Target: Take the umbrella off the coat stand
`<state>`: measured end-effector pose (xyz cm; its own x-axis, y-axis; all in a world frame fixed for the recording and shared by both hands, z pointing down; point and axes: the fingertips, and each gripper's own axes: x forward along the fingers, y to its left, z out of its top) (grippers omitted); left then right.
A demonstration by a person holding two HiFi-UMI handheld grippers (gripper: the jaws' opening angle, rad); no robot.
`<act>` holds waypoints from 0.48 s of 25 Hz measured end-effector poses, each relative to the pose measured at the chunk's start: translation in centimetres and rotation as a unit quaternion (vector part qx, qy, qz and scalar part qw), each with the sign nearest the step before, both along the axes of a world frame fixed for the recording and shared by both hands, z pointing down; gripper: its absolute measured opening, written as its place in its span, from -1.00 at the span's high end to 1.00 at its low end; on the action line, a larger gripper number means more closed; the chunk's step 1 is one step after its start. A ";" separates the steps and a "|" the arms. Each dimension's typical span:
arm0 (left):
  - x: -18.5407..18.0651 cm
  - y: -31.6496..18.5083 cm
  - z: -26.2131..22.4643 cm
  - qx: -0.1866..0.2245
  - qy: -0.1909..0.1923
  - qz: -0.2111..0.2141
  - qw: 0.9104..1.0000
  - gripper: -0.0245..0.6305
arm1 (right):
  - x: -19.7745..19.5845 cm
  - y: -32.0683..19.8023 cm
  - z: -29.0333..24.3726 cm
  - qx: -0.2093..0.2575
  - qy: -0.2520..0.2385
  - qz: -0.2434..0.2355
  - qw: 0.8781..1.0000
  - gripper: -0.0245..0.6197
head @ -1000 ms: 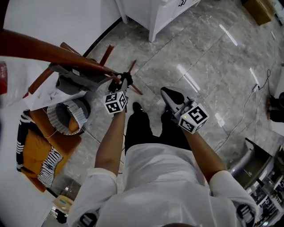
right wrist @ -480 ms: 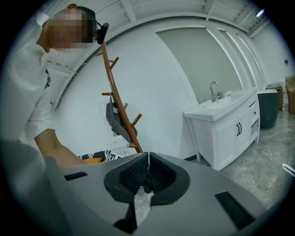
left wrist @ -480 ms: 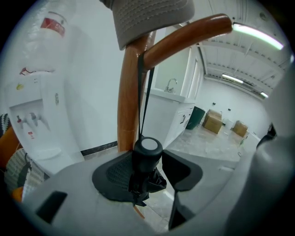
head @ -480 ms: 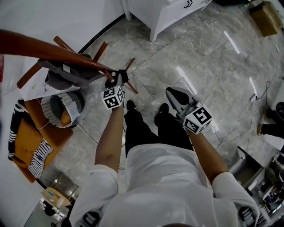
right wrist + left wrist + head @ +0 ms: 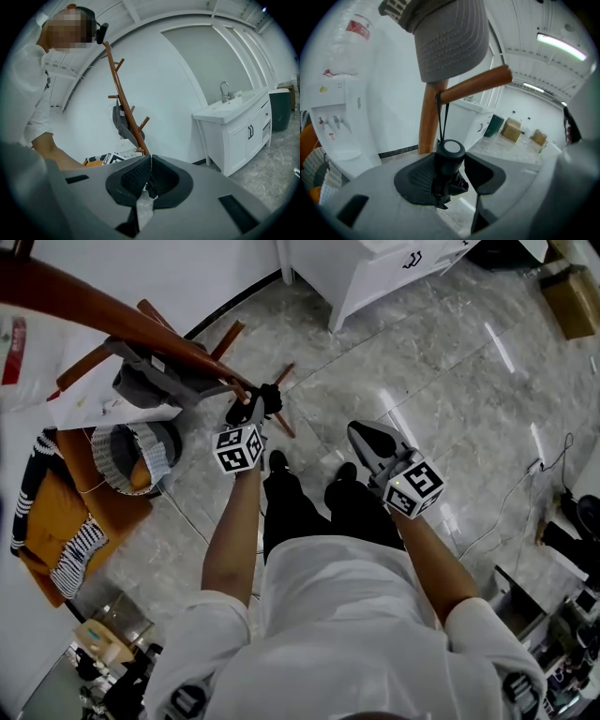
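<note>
The brown wooden coat stand [image 5: 112, 320] leans across the upper left of the head view, with a grey cap [image 5: 150, 381] hung on it. In the left gripper view a black folded umbrella [image 5: 449, 161] hangs by its thin strap [image 5: 442, 117] from a wooden peg [image 5: 478, 84] under the cap [image 5: 450, 42]. My left gripper [image 5: 258, 409] is closing its jaws on the umbrella's handle, and both pads touch it. My right gripper [image 5: 361, 435] hangs shut and holds nothing, well to the right of the stand [image 5: 123, 101].
A white sink cabinet [image 5: 394, 268] stands at the back. At the left are a round basket [image 5: 131, 456] and an orange striped cloth [image 5: 52, 521]. A water dispenser [image 5: 340, 126] stands by the wall. A cardboard box [image 5: 574, 296] and cables [image 5: 525, 484] lie at the right.
The left gripper has stayed at the peg and lifted a little around the umbrella. The right gripper has hardly shifted. The head view has swung slightly.
</note>
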<state>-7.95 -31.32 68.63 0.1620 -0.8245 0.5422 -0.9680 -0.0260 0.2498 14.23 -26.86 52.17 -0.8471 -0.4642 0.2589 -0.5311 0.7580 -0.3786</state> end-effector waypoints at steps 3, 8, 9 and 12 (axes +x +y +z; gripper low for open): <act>0.3 0.8 -1.1 -0.001 0.017 0.009 1.000 0.32 | -0.7 0.1 -0.5 0.004 -0.005 -0.012 1.000 0.87; 1.0 2.2 -2.8 0.001 0.025 0.013 1.000 0.33 | -1.2 0.1 -1.2 0.010 -0.012 -0.022 1.000 0.87; 1.2 2.5 -3.2 0.003 0.026 0.012 1.000 0.33 | -1.2 0.2 -1.3 0.011 -0.013 -0.024 1.000 0.87; 1.5 3.4 -4.6 0.010 0.031 0.011 0.999 0.33 | -0.9 0.5 -1.5 0.011 -0.015 -0.029 0.999 0.87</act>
